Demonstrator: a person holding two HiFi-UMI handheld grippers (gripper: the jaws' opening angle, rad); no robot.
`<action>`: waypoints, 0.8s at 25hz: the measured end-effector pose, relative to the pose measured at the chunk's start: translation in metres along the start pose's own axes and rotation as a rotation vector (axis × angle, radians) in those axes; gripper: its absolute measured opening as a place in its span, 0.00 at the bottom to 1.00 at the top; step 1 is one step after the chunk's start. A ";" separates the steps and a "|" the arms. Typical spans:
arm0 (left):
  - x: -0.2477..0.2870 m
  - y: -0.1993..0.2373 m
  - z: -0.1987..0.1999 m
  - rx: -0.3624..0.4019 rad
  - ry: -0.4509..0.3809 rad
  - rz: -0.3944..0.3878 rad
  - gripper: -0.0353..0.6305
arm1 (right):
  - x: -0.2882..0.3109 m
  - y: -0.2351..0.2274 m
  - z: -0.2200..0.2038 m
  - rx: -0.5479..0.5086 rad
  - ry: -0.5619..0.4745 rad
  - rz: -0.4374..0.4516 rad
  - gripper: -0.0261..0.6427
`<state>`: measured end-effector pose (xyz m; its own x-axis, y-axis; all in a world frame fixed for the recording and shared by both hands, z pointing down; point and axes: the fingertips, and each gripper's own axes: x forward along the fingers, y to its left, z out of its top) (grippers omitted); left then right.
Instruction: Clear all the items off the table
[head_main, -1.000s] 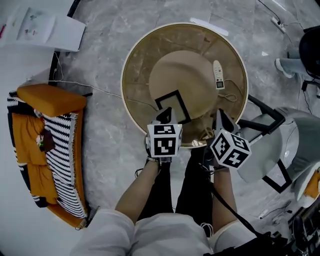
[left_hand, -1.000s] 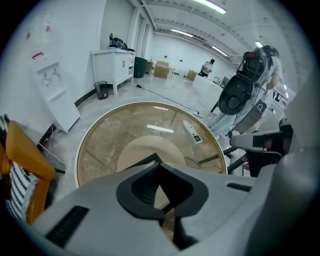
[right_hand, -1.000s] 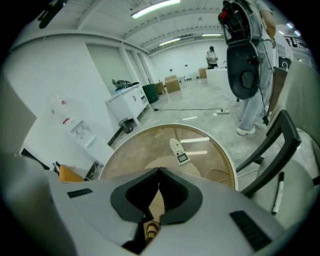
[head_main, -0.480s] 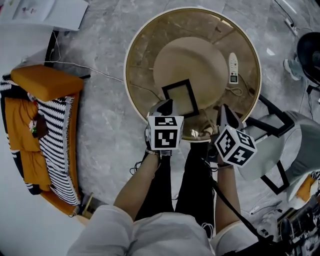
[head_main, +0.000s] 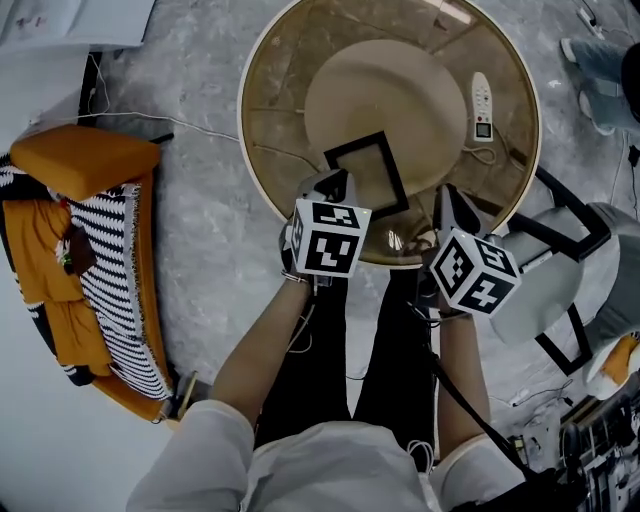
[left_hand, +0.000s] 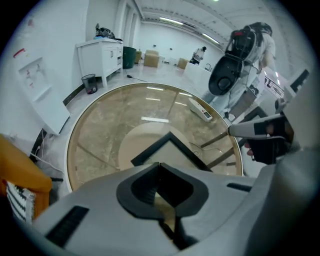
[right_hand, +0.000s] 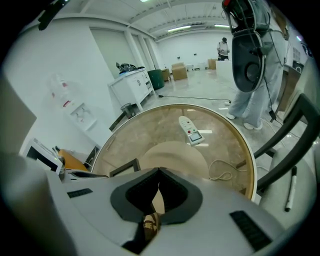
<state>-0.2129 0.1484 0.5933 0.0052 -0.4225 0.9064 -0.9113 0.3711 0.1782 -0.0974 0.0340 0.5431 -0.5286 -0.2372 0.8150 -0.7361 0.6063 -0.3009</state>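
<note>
Forearms extended; left tongs (head_main: 334, 182) and right tongs (head_main: 449, 203) point steeply down over near table (head_main: 268, 125) edge, both pressed together.

Table (head_main: 280, 110): brown translucent top, tan centre, cream rim. Picture frame (head_main: 352, 145): black. Remote (head_main: 482, 104): white. Cushion (head_main: 85, 160): orange. Blanket (head_main: 125, 290): black-and-white stripes. Floor (head_main: 200, 250): grey, marbled.

A black frame (head_main: 366, 178) lies flat near the round glass table's (head_main: 272, 120) front edge. A white remote (head_main: 482, 104) lies flat at the right, a looped cord (head_main: 478, 153) just beside it
</note>
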 end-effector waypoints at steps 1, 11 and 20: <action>0.002 0.000 0.001 0.035 0.003 -0.009 0.07 | 0.002 0.000 0.000 0.002 0.002 -0.004 0.07; 0.012 0.004 0.020 0.207 0.066 -0.113 0.20 | 0.012 -0.002 0.001 0.068 -0.003 -0.036 0.07; 0.033 0.009 0.025 0.562 0.185 -0.186 0.26 | 0.016 -0.006 0.000 0.127 -0.015 -0.063 0.07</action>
<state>-0.2309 0.1173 0.6156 0.2102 -0.2694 0.9398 -0.9654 -0.2089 0.1560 -0.1016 0.0265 0.5579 -0.4851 -0.2834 0.8273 -0.8153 0.4888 -0.3105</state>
